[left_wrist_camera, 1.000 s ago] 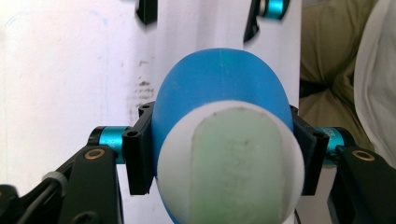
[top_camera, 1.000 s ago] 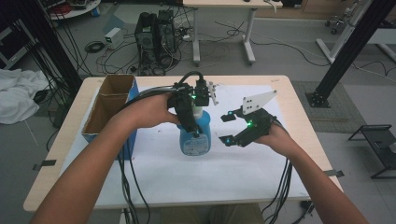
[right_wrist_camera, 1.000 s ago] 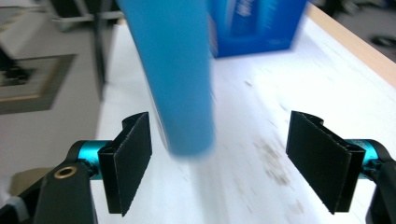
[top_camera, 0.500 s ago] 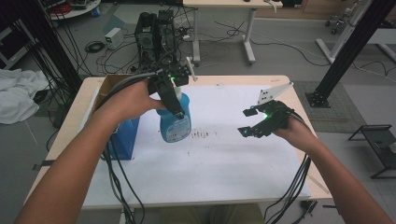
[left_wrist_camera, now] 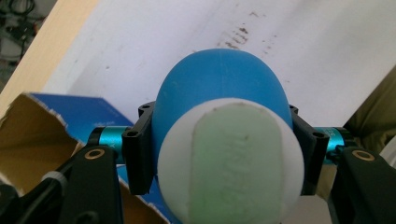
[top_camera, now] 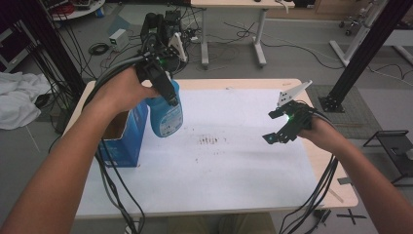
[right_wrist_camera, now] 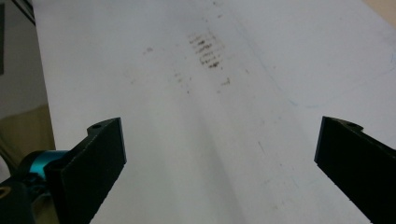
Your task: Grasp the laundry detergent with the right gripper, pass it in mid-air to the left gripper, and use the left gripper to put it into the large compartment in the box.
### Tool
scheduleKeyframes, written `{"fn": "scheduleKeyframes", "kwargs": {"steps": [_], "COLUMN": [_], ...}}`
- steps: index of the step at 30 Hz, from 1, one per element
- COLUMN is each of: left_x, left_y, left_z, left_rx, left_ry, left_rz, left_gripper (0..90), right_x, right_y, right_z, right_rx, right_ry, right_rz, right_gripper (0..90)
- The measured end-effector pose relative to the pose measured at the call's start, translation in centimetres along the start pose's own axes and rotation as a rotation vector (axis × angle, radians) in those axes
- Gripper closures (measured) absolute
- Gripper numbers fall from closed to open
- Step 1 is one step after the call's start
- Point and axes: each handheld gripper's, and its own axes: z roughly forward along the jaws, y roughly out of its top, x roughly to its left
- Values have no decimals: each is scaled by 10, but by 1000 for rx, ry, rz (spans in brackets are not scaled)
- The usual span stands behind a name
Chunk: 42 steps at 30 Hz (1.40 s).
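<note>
High view: left claw [top_camera: 165,90] clamping blue bottle [top_camera: 165,114], label unreadable; right claw [top_camera: 280,129] wide, just opened, empty.

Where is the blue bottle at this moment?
In the high view the blue bottle hangs at the left of the table, clamped in the left hand-held gripper, just right of the open blue box.

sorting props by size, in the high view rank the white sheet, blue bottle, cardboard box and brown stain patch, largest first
1. white sheet
2. and 3. cardboard box and blue bottle: look alike, and the bottle is lifted nearer the camera, so unsure
4. brown stain patch
</note>
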Motion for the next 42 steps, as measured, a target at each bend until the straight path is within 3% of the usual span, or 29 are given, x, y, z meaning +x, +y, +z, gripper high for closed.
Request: {"fn": "scheduleKeyframes", "kwargs": {"steps": [3, 4, 5, 6, 9, 11, 15, 20, 29, 32, 34, 38, 42], "left_x": [6, 8, 8, 11, 19, 25, 38, 52, 71, 75, 79, 88, 95], "left_y": [-3, -3, -5, -5, -10, -13, -20, -27, -42, -46, -50, -59, -66], "left_z": [-7, -9, -11, -13, -21, -27, -40, -55, -66, -67, -68, -69, -68], "left_rx": [-7, 0, -13, -4, -15, 1, 3, 0, -34, -45, -57, -75, -83], "left_ry": [16, 20, 25, 31, 37, 49, 82, 112, 105, 106, 99, 78, 87], "left_rz": [-73, -80, -121, -118, -213, -238, -349, -449, -445, -415, -347, -295, -249], "left_gripper": [379, 379, 379, 379, 380, 380, 380, 380, 380, 380, 380, 380, 380], "right_x": [-2, -5, -6, -8, -13, -16, -18, -21, -20, -19, -19, -18, -15], "right_y": [-2, -3, -3, -4, -7, -8, -11, -13, -11, -10, -9, -9, -9], "right_z": [-3, -4, -5, -6, -11, -16, -22, -24, -23, -23, -23, -24, -28], "right_rx": [57, 66, 80, 92, 129, 137, 124, 117, 101, 105, 106, 103, 111], "right_ry": [3, -20, -18, -30, -42, -54, -73, -70, -72, -73, -76, -84, -95], "right_rz": [0, -15, -13, -19, -21, -27, -22, -28, -60, -70, -68, -50, -34], "right_gripper": [11, 11, 11, 11, 11, 11, 11, 11, 11, 11, 11, 11, 11]}}
